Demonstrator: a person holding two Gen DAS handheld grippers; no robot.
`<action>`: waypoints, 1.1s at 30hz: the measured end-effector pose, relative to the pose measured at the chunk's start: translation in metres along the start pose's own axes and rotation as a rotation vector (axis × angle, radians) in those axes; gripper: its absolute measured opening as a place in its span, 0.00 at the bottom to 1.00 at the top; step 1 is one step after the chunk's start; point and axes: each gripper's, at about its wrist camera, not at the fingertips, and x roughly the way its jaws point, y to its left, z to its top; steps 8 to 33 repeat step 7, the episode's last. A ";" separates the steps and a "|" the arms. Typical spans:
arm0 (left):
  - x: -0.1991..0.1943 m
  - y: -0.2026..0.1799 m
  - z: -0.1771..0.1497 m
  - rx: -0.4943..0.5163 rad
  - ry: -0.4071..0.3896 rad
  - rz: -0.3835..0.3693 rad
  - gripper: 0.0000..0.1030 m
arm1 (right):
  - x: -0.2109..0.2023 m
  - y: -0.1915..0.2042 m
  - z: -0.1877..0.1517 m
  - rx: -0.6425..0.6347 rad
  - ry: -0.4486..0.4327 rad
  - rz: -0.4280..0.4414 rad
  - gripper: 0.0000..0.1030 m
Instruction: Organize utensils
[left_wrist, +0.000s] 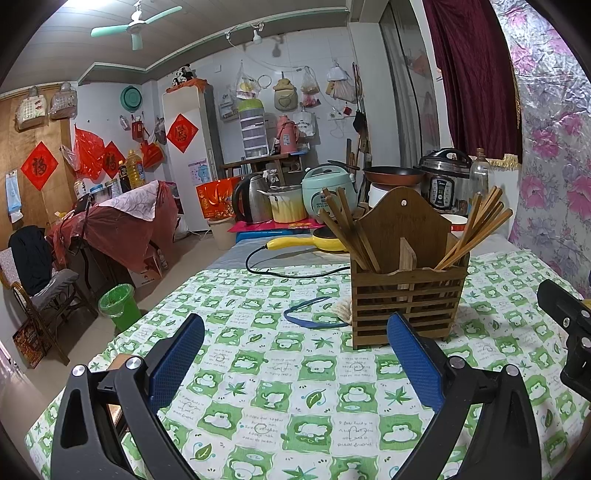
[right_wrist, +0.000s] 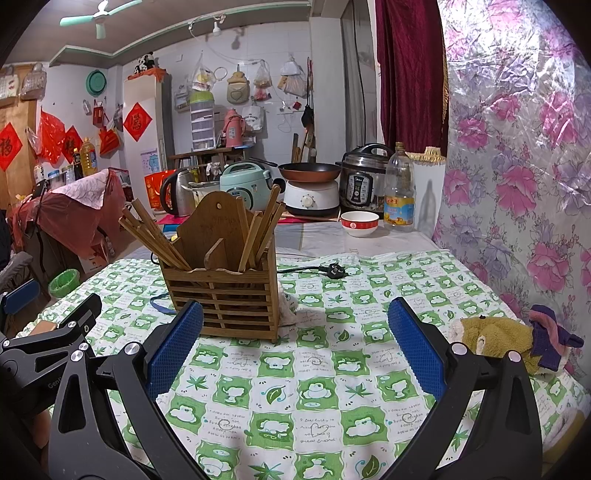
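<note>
Just ahead, chopstick holder (left_wrist: 406, 291), both jaws spread, empty

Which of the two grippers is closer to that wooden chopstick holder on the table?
Hard to call; perhaps the left. The wooden chopstick holder stands just beyond the left gripper, by its right finger. From the right gripper, it sits ahead by the left finger. Both are open, touching nothing.

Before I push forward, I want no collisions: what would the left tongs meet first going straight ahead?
Probably the wooden chopstick holder, nearest the right finger. The open left tongs otherwise face bare tablecloth; depth is unclear.
</note>
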 end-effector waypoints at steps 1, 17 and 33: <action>0.000 0.000 0.000 -0.002 0.000 -0.001 0.95 | 0.000 0.000 0.000 0.000 0.000 0.000 0.94; 0.000 0.000 0.000 -0.004 0.002 -0.002 0.95 | 0.000 -0.001 0.000 0.000 0.001 0.000 0.94; 0.000 0.000 0.000 -0.004 0.002 -0.002 0.95 | 0.000 -0.001 0.000 0.000 0.001 0.000 0.94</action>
